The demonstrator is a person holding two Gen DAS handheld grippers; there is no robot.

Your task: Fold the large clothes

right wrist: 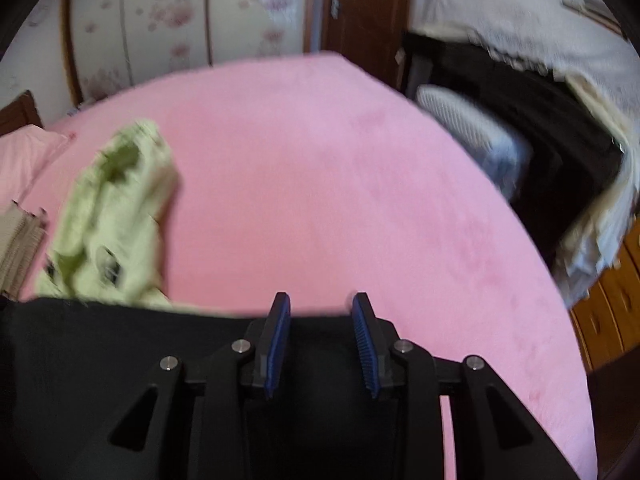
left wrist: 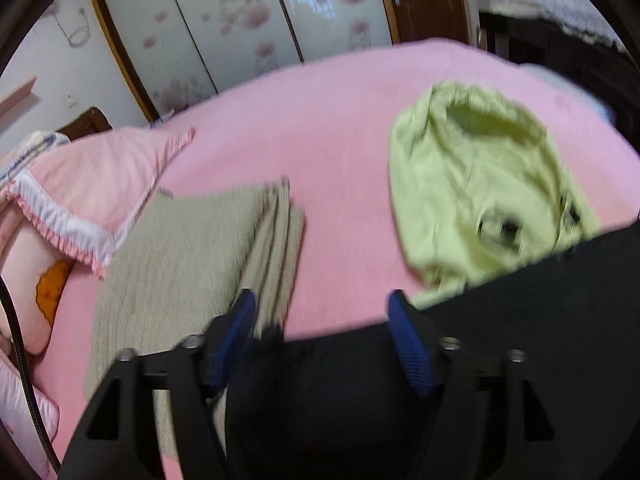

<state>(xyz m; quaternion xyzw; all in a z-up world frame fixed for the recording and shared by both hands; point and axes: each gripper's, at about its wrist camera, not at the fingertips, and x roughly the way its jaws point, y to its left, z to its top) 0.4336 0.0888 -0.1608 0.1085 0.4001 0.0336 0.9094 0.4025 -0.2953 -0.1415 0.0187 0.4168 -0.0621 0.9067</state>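
A black garment (left wrist: 520, 300) lies along the near edge of the pink bed (left wrist: 320, 120) and is partly hidden under both tools. My left gripper (left wrist: 322, 300) stands open over it, its blue pads (left wrist: 404, 328) wide apart and not pressing the cloth. In the right wrist view the same black garment (right wrist: 100, 340) fills the gap between the blue pads (right wrist: 278, 332), and my right gripper (right wrist: 320, 300) is shut on it. A crumpled light green garment (left wrist: 472, 184) (right wrist: 116, 208) lies just beyond the black cloth. A folded beige cloth (left wrist: 192, 256) (right wrist: 20, 248) sits to the left.
Pink pillows (left wrist: 100, 184) are piled at the bed's left end. Flowered sliding wardrobe doors (left wrist: 224, 20) stand behind the pink bed (right wrist: 320, 160). To its right are a white ribbed appliance (right wrist: 472, 136), dark furniture under a white lace cover (right wrist: 520, 20) and wooden drawers (right wrist: 616, 312).
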